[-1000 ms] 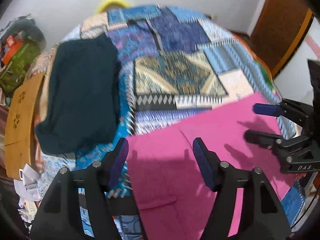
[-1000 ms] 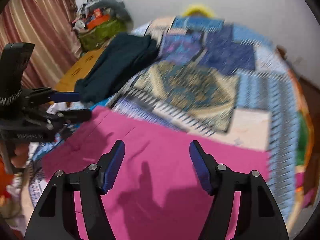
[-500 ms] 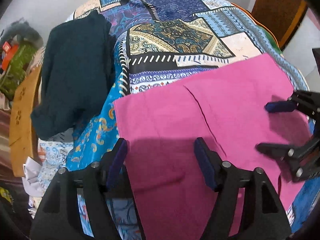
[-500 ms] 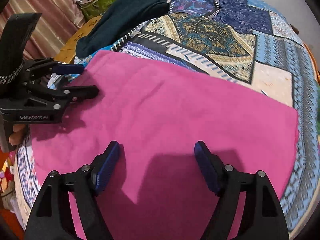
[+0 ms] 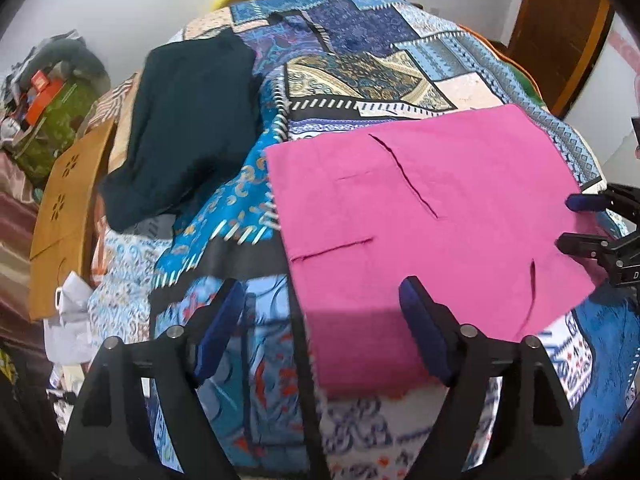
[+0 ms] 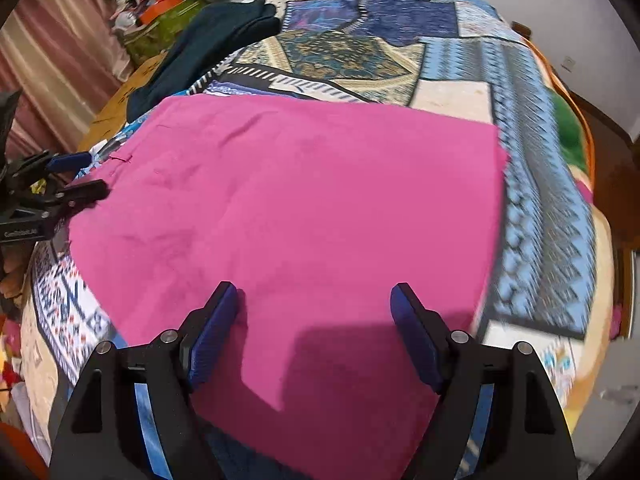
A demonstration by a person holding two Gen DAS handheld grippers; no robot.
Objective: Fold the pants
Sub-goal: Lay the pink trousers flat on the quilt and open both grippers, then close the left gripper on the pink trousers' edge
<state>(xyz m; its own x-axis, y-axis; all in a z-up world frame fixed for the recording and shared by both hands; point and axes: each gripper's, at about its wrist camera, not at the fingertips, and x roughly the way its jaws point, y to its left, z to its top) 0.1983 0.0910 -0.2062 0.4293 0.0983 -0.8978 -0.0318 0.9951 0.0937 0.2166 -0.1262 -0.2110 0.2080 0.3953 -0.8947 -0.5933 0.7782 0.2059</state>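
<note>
Folded magenta cloth pants (image 5: 420,216) lying flat on blue patchwork-patterned bedspread (image 5: 360,56), left gripper (image 5: 320,328) hovering over their near left corner, jaws opening, nothing clamped, right gripper (image 6: 314,328) standing apart-jawed above near edge, pads gripping nothing, dark teal folded garment (image 5: 188,124) lying beyond.

Home bedroom. Bed under blue patchwork bedspread (image 5: 360,60) fills centre. Striped curtain (image 6: 52,60) at 10 o'clock in right view; cluttered pile of household things (image 5: 48,96) at 9 and wooden door (image 5: 560,28) at 2 in left view.
</note>
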